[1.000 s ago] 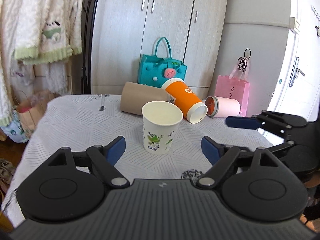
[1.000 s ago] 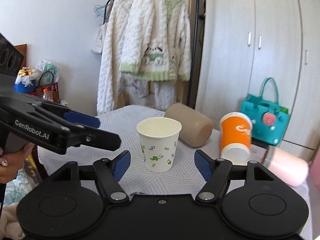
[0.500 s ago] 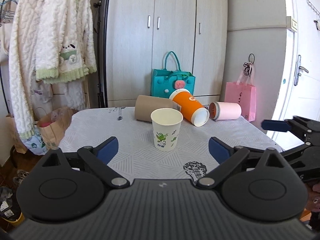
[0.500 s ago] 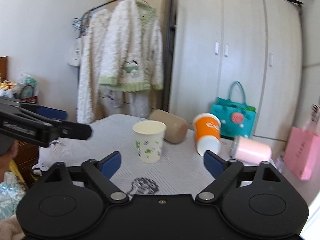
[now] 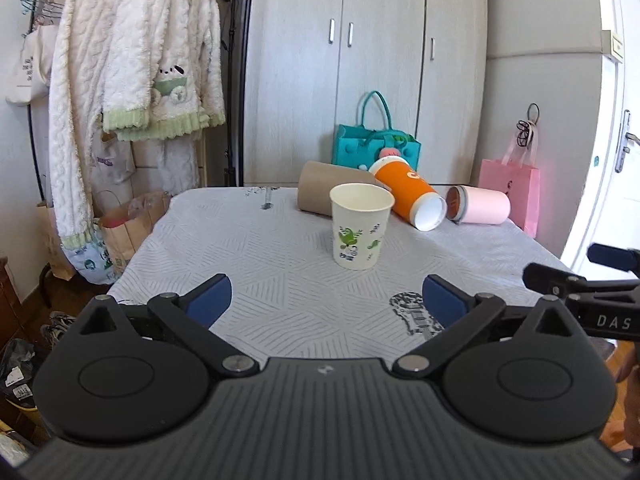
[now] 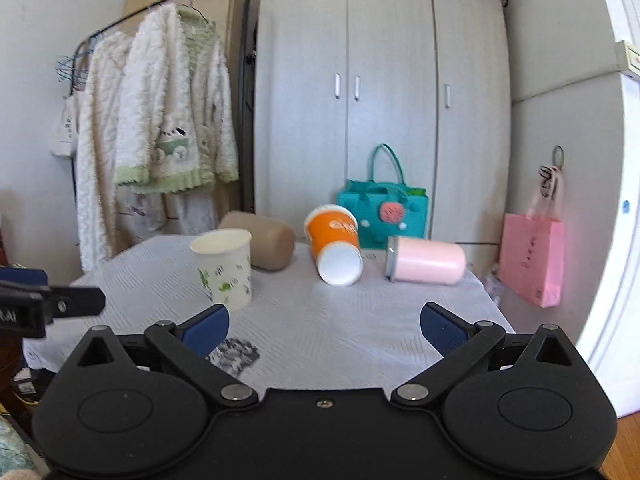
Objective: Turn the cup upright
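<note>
A white paper cup with green prints [image 5: 360,226] stands upright on the table with the white cloth [image 5: 248,256]; it also shows in the right wrist view [image 6: 224,268]. Behind it lie a brown cup [image 5: 320,188], an orange cup [image 5: 412,196] and a pink cup [image 5: 480,205] on their sides. My left gripper [image 5: 326,300] is open and empty, well back from the white cup. My right gripper [image 6: 324,328] is open and empty, near the table's front edge, and its tip shows at the right of the left wrist view [image 5: 612,258].
A teal bag [image 5: 374,148] and a pink bag [image 5: 510,188] stand behind the table by the wardrobe [image 5: 360,60]. White fleece clothes [image 5: 132,80] hang on a rack at the left. A paper bag [image 5: 124,228] sits on the floor beside the table.
Both grippers have pulled back from the upright white cup, which now looks smaller and farther. The right gripper has swung to the right. The cups have not moved.
</note>
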Demonstrator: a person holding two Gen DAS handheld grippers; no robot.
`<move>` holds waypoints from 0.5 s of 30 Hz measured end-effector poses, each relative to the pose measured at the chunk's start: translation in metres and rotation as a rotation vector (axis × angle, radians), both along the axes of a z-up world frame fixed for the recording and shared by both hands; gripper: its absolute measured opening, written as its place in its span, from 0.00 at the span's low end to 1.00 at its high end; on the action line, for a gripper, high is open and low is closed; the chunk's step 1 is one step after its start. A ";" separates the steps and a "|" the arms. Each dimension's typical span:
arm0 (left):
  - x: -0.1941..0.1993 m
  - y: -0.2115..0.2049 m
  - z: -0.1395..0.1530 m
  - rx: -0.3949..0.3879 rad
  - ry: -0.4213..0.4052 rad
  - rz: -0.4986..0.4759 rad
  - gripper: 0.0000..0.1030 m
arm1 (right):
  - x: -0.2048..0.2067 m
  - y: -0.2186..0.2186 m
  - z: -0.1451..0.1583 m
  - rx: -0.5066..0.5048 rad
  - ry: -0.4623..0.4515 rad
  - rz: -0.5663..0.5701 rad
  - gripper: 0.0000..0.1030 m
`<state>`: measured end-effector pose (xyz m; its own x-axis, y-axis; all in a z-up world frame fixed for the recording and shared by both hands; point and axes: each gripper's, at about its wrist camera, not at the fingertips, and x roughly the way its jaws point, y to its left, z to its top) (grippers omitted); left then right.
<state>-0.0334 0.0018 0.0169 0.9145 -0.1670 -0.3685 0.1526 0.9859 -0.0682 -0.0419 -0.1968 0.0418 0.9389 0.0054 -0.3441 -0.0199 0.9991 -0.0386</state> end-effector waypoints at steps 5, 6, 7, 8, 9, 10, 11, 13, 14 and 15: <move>-0.005 0.008 -0.008 -0.008 -0.039 0.023 1.00 | -0.002 0.001 -0.007 -0.021 0.017 -0.031 1.00; -0.006 0.009 -0.009 -0.017 -0.048 0.018 1.00 | -0.002 0.001 -0.007 -0.020 0.017 -0.032 1.00; -0.008 0.010 -0.011 -0.023 -0.057 0.015 1.00 | -0.003 0.001 -0.008 -0.018 0.017 -0.031 1.00; -0.010 0.010 -0.011 -0.026 -0.068 0.014 1.00 | -0.003 0.001 -0.009 -0.016 0.017 -0.030 1.00; -0.012 0.010 -0.013 -0.028 -0.080 0.012 1.00 | -0.003 0.002 -0.009 -0.012 0.016 -0.030 1.00; -0.014 0.010 -0.013 -0.030 -0.091 0.008 1.00 | -0.003 0.002 -0.010 -0.011 0.015 -0.032 1.00; -0.015 0.009 -0.014 -0.032 -0.099 0.003 1.00 | -0.003 0.002 -0.011 -0.015 0.014 -0.033 1.00; -0.018 0.007 -0.015 -0.036 -0.114 -0.004 1.00 | -0.003 0.005 -0.013 -0.028 0.012 -0.042 1.00; -0.018 0.006 -0.016 -0.037 -0.119 -0.005 1.00 | -0.004 0.006 -0.014 -0.036 0.009 -0.047 1.00; -0.019 0.004 -0.016 -0.035 -0.123 -0.004 1.00 | -0.004 0.008 -0.015 -0.044 0.005 -0.050 1.00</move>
<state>-0.0520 0.0062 0.0004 0.9518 -0.1815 -0.2474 0.1659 0.9827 -0.0828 -0.0463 -0.1888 0.0272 0.9360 -0.0570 -0.3474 0.0301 0.9961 -0.0825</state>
